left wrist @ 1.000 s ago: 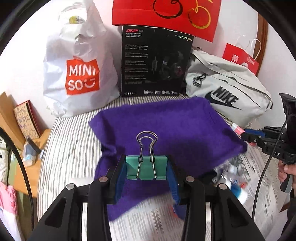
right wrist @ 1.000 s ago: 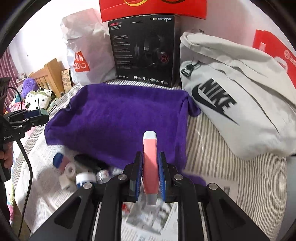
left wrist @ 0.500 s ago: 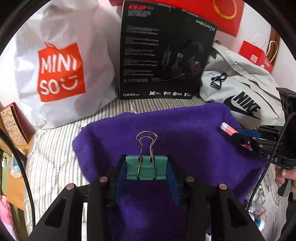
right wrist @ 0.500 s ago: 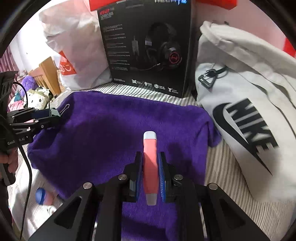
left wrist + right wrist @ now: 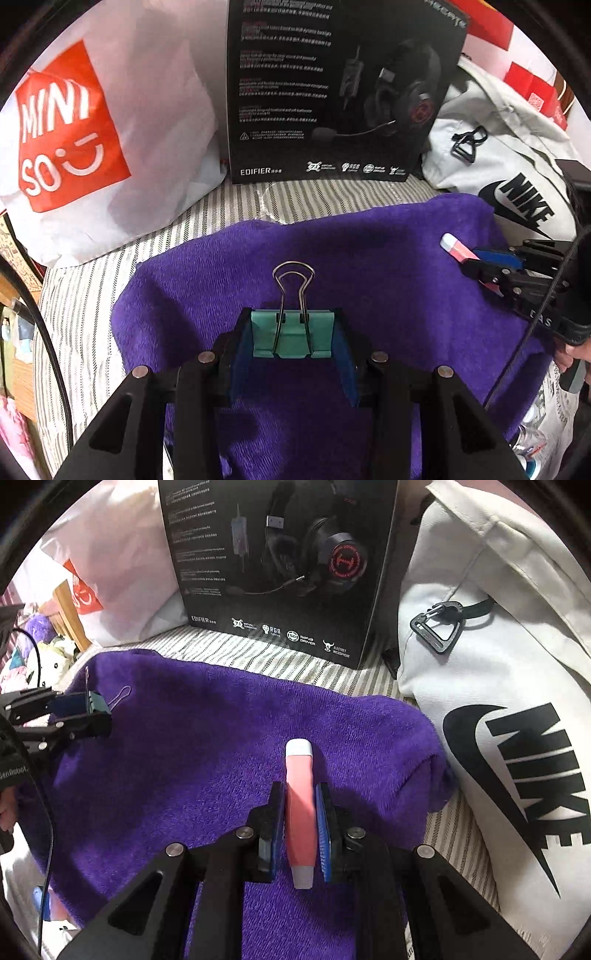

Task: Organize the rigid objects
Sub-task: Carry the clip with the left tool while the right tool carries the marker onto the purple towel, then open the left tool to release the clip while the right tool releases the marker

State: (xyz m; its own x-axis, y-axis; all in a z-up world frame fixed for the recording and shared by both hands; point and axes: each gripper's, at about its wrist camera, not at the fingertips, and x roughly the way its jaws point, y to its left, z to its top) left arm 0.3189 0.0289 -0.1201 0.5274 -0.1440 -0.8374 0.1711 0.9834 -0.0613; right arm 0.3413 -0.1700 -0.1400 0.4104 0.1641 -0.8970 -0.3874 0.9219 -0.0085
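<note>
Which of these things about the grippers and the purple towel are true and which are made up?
1. The left gripper holds a green binder clip. True.
2. The right gripper is empty. False: it is shut on a pink tube with a white cap.
3. Both grippers are over the purple towel. True.
4. The black headset box lies flat on the towel. False: it stands upright behind the towel, on the striped sheet.
5. The grey Nike bag sits left of the box. False: it is on the right; the white Miniso bag is on the left.
</note>
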